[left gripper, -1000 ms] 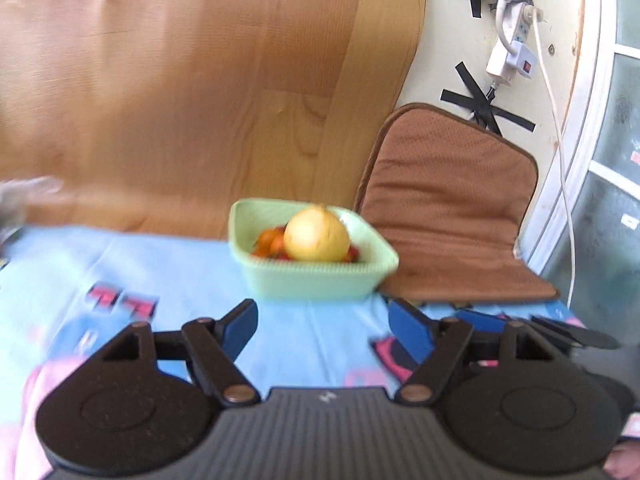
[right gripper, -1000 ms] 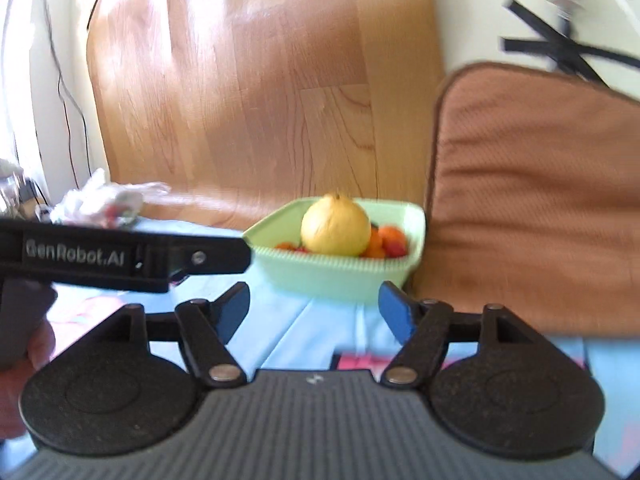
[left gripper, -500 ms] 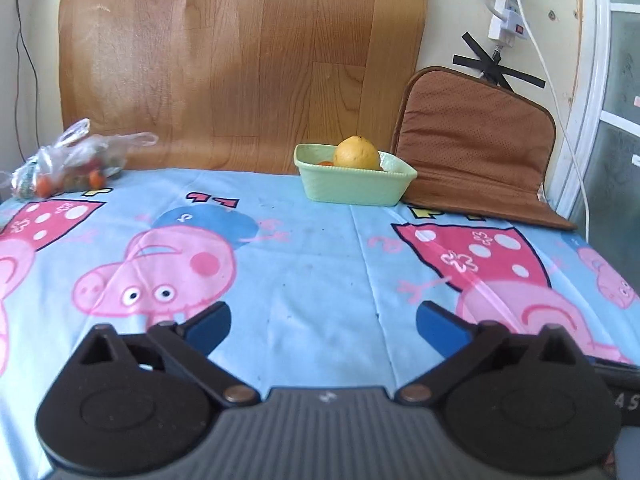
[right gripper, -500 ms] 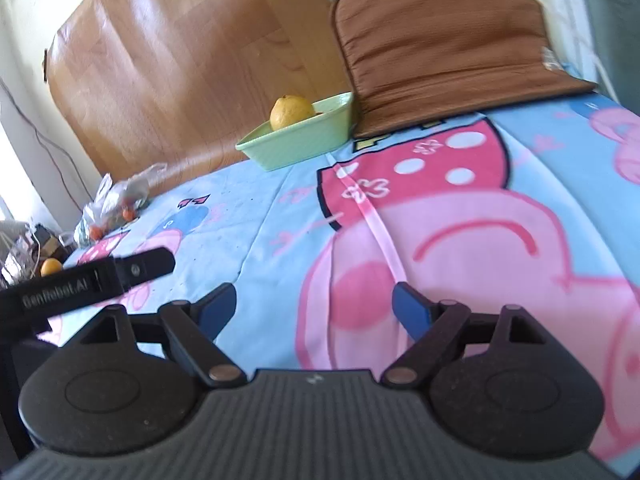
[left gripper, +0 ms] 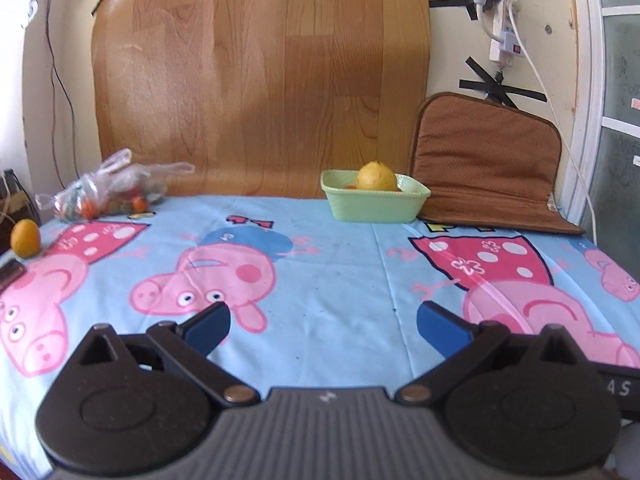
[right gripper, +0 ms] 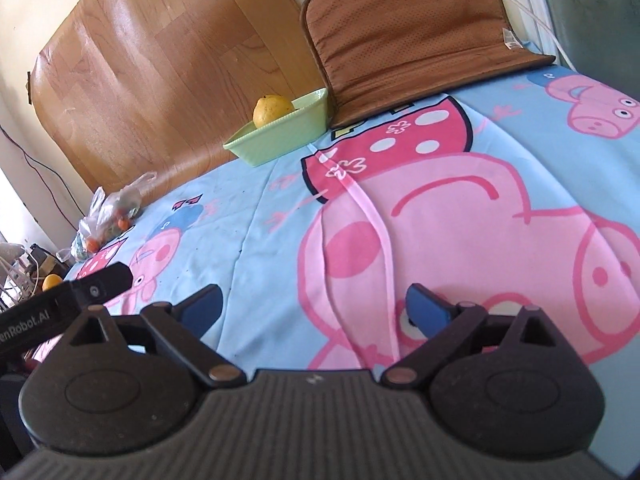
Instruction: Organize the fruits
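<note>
Well short of the green basket (left gripper: 374, 200), which already holds a big yellow fruit (left gripper: 376, 176), both my jaws hang apart and empty between picks, so next I likely fetch the lone orange fruit (left gripper: 25, 238) far to its left.

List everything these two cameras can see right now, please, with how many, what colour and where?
Square plastic bowl: one, pale green, far side, beside the mat.
Large round citrus fruit: one, yellow, in the bowl, over small orange fruits.
Loose small citrus fruit: one, yellow-orange, far left edge.
Clear plastic bag of small fruits: one, far left.
Padded fabric mat: one, brown, leaning against the wall.
Cartoon-pig tablecloth: one, blue and pink.
Wood-pattern sheet: one, brown, on the wall.
Power strip: one, white, taped to the wall.
Left gripper: open, empty.
Right gripper: open, empty.
</note>
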`<state>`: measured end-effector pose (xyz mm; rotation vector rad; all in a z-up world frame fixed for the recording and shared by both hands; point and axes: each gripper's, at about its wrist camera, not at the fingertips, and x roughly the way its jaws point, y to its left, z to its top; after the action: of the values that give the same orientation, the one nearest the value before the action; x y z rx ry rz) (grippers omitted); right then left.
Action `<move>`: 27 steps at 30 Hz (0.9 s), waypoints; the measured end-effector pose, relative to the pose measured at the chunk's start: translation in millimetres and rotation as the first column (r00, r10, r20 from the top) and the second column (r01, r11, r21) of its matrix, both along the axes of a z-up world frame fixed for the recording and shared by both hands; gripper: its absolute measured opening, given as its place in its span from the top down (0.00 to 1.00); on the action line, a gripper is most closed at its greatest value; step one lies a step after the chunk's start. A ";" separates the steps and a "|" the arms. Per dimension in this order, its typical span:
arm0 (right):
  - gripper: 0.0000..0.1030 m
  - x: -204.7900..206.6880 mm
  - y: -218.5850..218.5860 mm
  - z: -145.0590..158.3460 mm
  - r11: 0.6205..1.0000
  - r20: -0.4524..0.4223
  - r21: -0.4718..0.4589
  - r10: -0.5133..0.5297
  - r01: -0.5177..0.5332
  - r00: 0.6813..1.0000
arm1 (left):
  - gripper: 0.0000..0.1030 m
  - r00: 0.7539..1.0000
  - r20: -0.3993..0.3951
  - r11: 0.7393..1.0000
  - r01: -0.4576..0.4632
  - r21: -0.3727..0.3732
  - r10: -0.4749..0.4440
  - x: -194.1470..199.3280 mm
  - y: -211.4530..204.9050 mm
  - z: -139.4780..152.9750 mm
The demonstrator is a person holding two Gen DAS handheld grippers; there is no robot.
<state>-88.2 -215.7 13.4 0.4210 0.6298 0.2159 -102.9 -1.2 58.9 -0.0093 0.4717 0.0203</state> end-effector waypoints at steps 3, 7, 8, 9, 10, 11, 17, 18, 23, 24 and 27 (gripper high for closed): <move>0.03 -5.8 1.7 -0.1 1.000 -0.004 0.010 0.017 -0.017 1.000 | 0.00 0.999 0.013 0.999 -0.031 0.039 0.031 -7.1 -3.0 1.2; 0.03 -11.6 5.0 1.1 0.999 -0.012 0.010 0.035 -0.035 0.999 | 0.00 0.998 0.026 0.997 -0.053 0.058 0.052 -17.2 -4.8 2.0; 0.03 -13.2 5.8 1.9 0.999 -0.012 0.008 0.040 -0.040 0.999 | 0.00 0.998 0.035 0.996 -0.059 0.060 0.057 -19.9 -4.5 2.5; 0.03 -15.0 6.9 3.0 0.999 -0.012 0.003 0.046 -0.046 0.999 | 0.00 0.997 0.042 0.996 -0.068 0.062 0.066 -22.5 -4.4 3.0; 0.03 -17.1 8.0 4.0 0.999 -0.011 -0.003 0.050 -0.050 0.999 | 0.00 0.996 0.045 0.995 -0.079 0.061 0.077 -24.3 -3.8 3.2; 0.03 -19.6 8.9 4.6 0.999 -0.009 -0.009 0.052 -0.052 0.999 | 0.00 0.996 0.044 0.995 -0.082 0.057 0.080 -25.9 -2.9 3.3; 0.03 -28.5 8.7 5.6 0.998 0.002 -0.035 0.047 -0.047 0.999 | 0.00 0.997 -0.013 0.997 -0.072 0.009 0.072 -25.4 1.5 -2.4; 0.03 -28.8 8.4 5.7 0.998 0.002 -0.037 0.042 -0.042 0.999 | 0.00 0.997 -0.023 0.998 -0.071 0.000 0.071 -25.2 2.6 -3.8; 0.03 -26.8 7.6 3.1 0.999 -0.037 -0.033 0.008 -0.009 0.999 | 0.00 0.997 -0.054 0.998 -0.060 -0.027 0.058 -25.2 5.7 -7.4; 0.03 -26.2 7.2 2.2 1.000 -0.047 -0.029 0.006 -0.007 0.999 | 0.00 0.997 -0.053 0.998 -0.056 -0.031 0.054 -26.3 6.1 -7.6; 0.03 -27.9 8.7 1.9 0.999 -0.050 -0.032 0.010 -0.011 0.999 | 0.00 0.998 -0.037 0.999 -0.047 -0.026 0.046 -29.6 4.5 -7.6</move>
<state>-116.1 -207.0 15.3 0.3928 0.6836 0.2054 -132.5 3.4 51.3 -0.0463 0.5076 0.0604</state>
